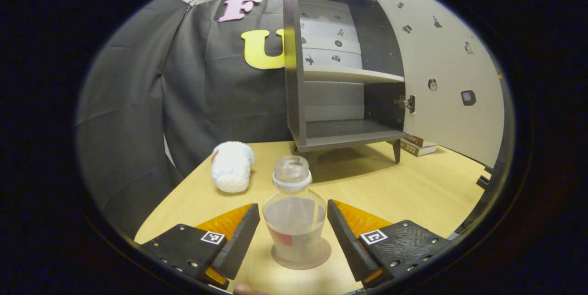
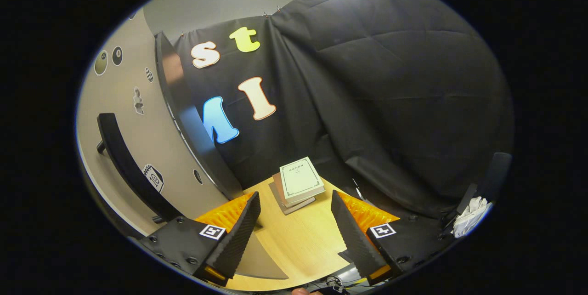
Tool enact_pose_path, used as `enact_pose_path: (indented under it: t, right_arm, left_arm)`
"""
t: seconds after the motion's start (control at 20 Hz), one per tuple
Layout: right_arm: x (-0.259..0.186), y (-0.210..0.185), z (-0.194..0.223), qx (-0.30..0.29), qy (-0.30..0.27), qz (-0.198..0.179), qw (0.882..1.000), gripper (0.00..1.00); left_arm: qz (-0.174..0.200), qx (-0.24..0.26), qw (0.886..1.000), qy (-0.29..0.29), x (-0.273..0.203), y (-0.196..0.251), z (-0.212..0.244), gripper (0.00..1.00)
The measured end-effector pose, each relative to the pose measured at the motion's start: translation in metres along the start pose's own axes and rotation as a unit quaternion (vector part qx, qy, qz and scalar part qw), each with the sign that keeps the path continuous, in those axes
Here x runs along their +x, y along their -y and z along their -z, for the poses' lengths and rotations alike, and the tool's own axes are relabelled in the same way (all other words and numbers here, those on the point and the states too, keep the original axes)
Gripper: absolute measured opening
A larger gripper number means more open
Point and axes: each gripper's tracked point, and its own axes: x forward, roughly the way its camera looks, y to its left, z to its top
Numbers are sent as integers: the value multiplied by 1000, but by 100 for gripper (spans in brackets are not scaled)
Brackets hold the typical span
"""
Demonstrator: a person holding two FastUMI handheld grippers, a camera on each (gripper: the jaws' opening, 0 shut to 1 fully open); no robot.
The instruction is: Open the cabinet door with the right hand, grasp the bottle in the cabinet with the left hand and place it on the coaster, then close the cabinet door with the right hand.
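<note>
In the left gripper view a clear glass bottle point(image 1: 294, 221) with a red label stands upright on a round coaster point(image 1: 317, 256) on the wooden table. My left gripper point(image 1: 292, 206) is open around it, one finger on each side with a thin gap to the glass. Behind it the grey cabinet point(image 1: 294, 79) has bare shelves, and its door point(image 1: 441, 79) is swung wide to the right. In the right gripper view my right gripper point(image 2: 294, 195) is open and holds nothing. The door's outer face point(image 2: 133, 148) and its black handle point(image 2: 124, 166) are just to its left.
A white plush toy point(image 1: 232, 166) lies on the table left of the cabinet. A stack of books point(image 2: 298, 182) sits on the table ahead of the right gripper, also seen as books point(image 1: 415, 145) under the open door. A white crumpled thing point(image 2: 471, 214) hangs at far right.
</note>
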Motion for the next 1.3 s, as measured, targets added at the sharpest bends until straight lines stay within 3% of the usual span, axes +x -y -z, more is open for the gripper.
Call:
enact_pose_path:
  t: [0.35,0.75,1.0,1.05,1.1,1.25,1.3]
  right_arm:
    - [2,12,23,3,-16,14,1000,98]
    - [21,22,5,-39,8,8,999,98]
    - [27,20,-16,-94,29,-17,995,98]
    - [28,15,-20,-107,32,-27,993,92]
    - [30,12,-24,-120,36,-36,991,98]
    - [28,-2,-37,-149,52,-66,985,98]
    - [26,-10,-41,-156,58,-81,983,92]
  left_arm:
    - [7,3,999,51,-30,-5,-75,91]
    - [-79,-19,993,90,-79,-28,-175,89]
    - [-79,-52,990,101,-94,-1,-232,89]
    - [-83,-54,992,84,-95,4,-235,91]
    - [-85,-58,992,74,-97,7,-238,89]
    - [-82,-83,991,69,-102,27,-262,89]
    - [-83,-88,990,68,-107,32,-267,89]
